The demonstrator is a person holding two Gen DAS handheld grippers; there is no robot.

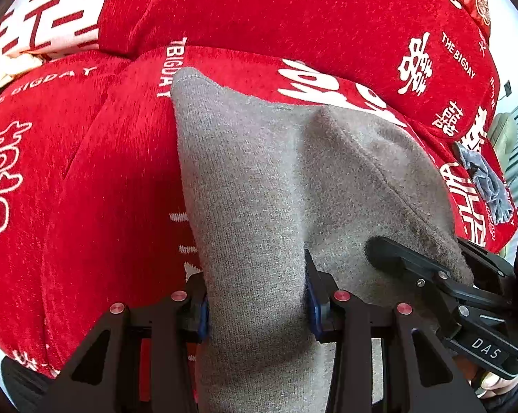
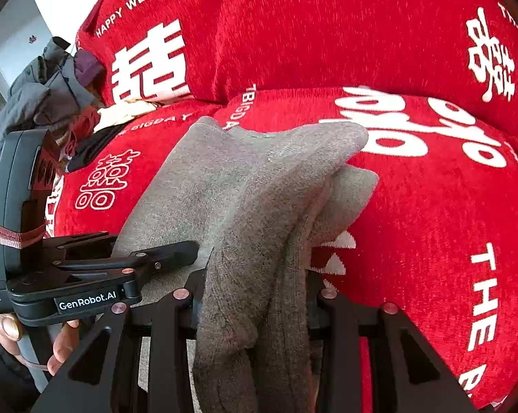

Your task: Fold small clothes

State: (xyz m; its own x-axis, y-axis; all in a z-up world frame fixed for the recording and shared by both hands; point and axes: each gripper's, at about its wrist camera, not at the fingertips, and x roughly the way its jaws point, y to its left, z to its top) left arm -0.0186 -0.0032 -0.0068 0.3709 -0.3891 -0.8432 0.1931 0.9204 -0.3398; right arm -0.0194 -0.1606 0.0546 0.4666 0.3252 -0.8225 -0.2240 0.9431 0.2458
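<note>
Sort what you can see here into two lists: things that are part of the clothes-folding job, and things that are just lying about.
Part of the job:
- grey knit garment
- left hand-held gripper, clamped on it
- right hand-held gripper, clamped on it

Just lying about:
- red printed cover underneath
- dark jacket pile
- small grey crumpled cloth

plain grey garment (image 1: 259,179) on red cover (image 1: 86,172) with white lettering.

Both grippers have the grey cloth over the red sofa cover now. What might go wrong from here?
1. The right gripper clamps a bunched wad of the grey cloth, so the fold may land crooked.
2. The left gripper and right gripper sit very close together and may collide.
</note>
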